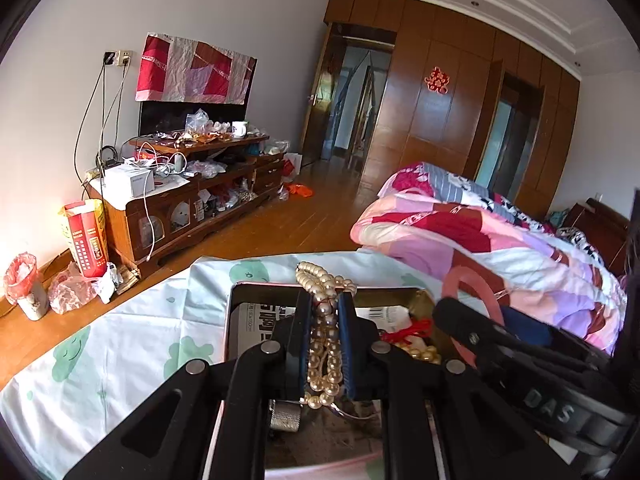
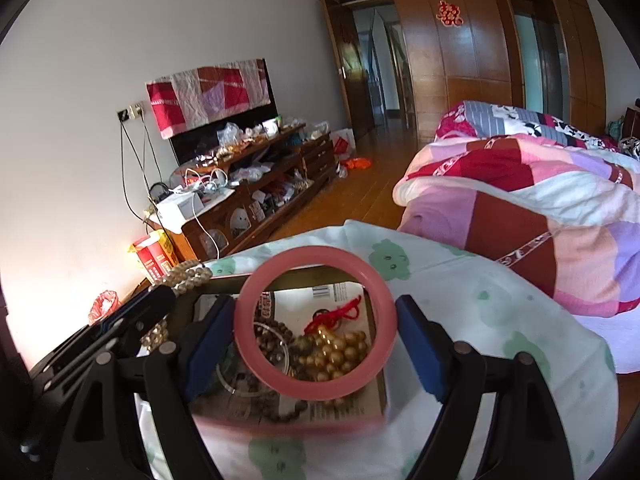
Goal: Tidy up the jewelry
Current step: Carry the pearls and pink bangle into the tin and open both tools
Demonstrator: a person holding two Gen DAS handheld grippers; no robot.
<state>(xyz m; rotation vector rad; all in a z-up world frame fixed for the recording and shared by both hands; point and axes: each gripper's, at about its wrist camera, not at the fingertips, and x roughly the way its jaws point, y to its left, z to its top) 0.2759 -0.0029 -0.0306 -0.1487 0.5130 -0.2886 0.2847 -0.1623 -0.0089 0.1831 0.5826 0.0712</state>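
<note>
My left gripper (image 1: 325, 300) is shut on a bunch of cream pearl strands (image 1: 326, 344), which stick out past its tips. It hangs over an open metal tin (image 1: 248, 286) lined with printed paper. My right gripper (image 2: 314, 300) has its blue pads pressed on both sides of a pink bangle (image 2: 256, 356), held upright over the same tin (image 2: 280, 426). Inside the tin lie gold beads (image 2: 340, 354), a brown bead bracelet (image 2: 272, 340) and a red cord (image 2: 336, 314). The left gripper (image 2: 160, 304) and its pearls (image 2: 188, 276) show at the left of the right wrist view.
The tin sits on a white sheet with green prints (image 1: 120, 340) on a bed. A pink patchwork quilt (image 1: 460, 232) is bunched to the right. Across a wooden floor (image 1: 280, 224) stands a cluttered TV cabinet (image 1: 192, 200). Bags and a red box (image 1: 86, 236) stand by the wall.
</note>
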